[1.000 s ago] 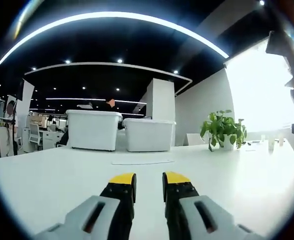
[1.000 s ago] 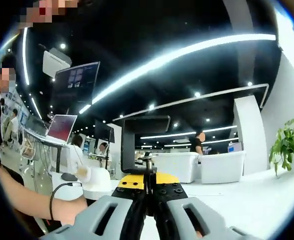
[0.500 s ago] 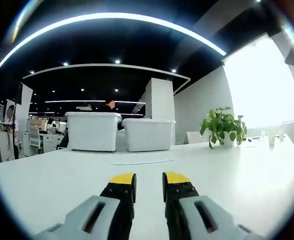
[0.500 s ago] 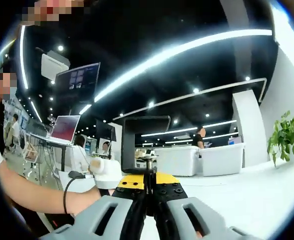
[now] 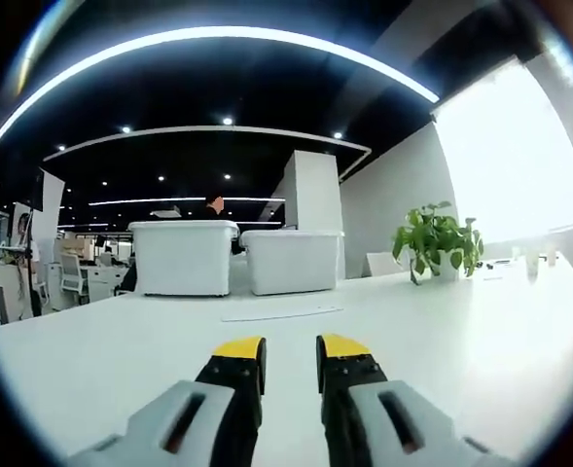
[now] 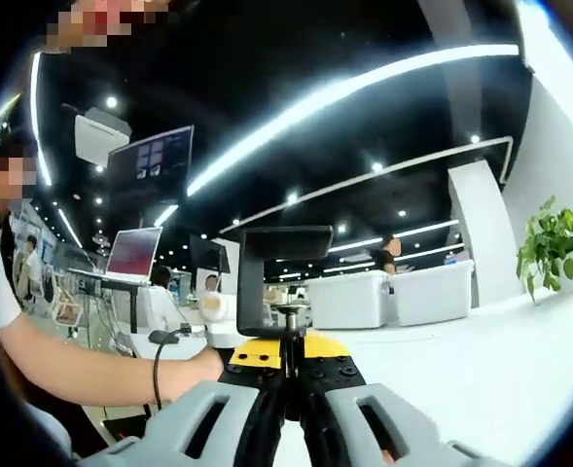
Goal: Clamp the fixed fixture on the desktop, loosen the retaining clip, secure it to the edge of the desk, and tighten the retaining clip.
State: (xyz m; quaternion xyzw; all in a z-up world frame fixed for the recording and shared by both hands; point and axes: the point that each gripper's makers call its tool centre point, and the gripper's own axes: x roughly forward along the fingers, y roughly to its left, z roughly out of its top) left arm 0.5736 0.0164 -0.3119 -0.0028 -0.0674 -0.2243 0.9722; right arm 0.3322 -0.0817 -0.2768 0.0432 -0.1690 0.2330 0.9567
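Forearm (image 6: pixel 101 365) swung closer beside right gripper (image 6: pixel 288 362), its jaws clamped on black fixture (image 6: pixel 271 277) standing upright ahead, left gripper (image 5: pixel 290 348) narrowly parted, holding nothing, over white desk (image 5: pixel 442 341).

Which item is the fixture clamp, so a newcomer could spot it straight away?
Start at the white desk in the right gripper view and find the right gripper rising from the bottom. The fixture clamp stands upright in its closed jaws: a black C-shaped bracket with a silver screw, the one dark metal piece against white bins.
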